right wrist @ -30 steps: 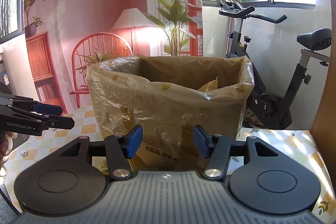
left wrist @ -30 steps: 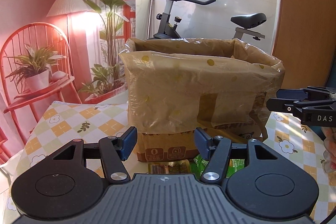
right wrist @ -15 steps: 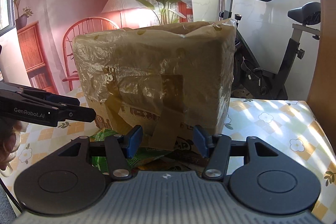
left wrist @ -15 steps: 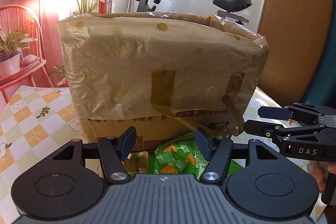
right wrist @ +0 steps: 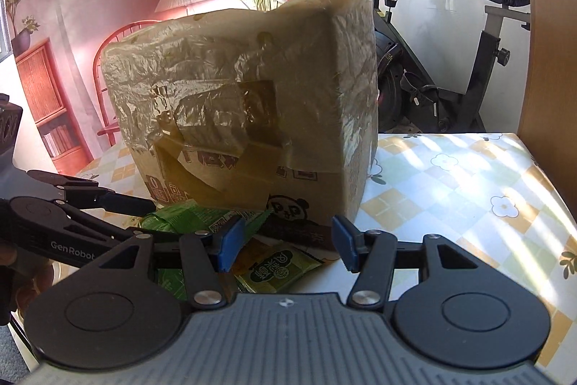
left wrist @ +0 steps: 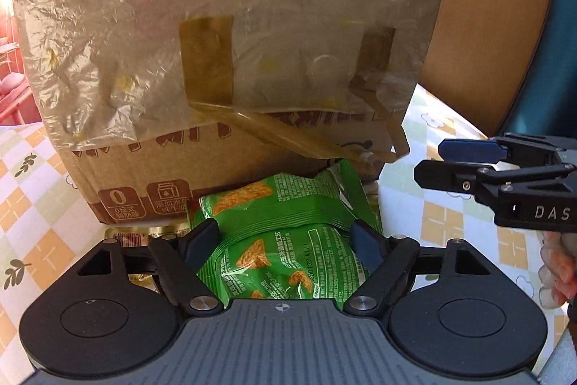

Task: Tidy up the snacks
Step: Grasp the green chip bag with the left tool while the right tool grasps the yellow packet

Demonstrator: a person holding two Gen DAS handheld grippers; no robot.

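The green chip bag (left wrist: 285,240) lies on the table (left wrist: 450,226) right against the foot of the lined cardboard box (left wrist: 223,60), and the left gripper (left wrist: 286,237) straddles it: its jaws have just been opening and stand spread wide, one finger on each side of the bag, with no pad visibly pressing on it. To take the bag well, the jaws should probably sink a little further so the pads meet the puffy middle and not the crimped end, then close gently, since a hard squeeze could crush the chips or let the slick film slide out; lifting it clear of the loose tape strip hanging off the box front also looks wise before carrying it up over the rim. The right gripper (right wrist: 285,242) hangs just beside, about half open, with nothing between its fingers; below it lies a small yellow-green packet (right wrist: 277,271). Counted: one box with a plastic liner, one green chip bag for certain, one yellow-green packet, one gold-edged packet (left wrist: 122,235) peeping out at the box's base, and two grippers. Whether more snacks lie under the gripper bodies cannot be told.
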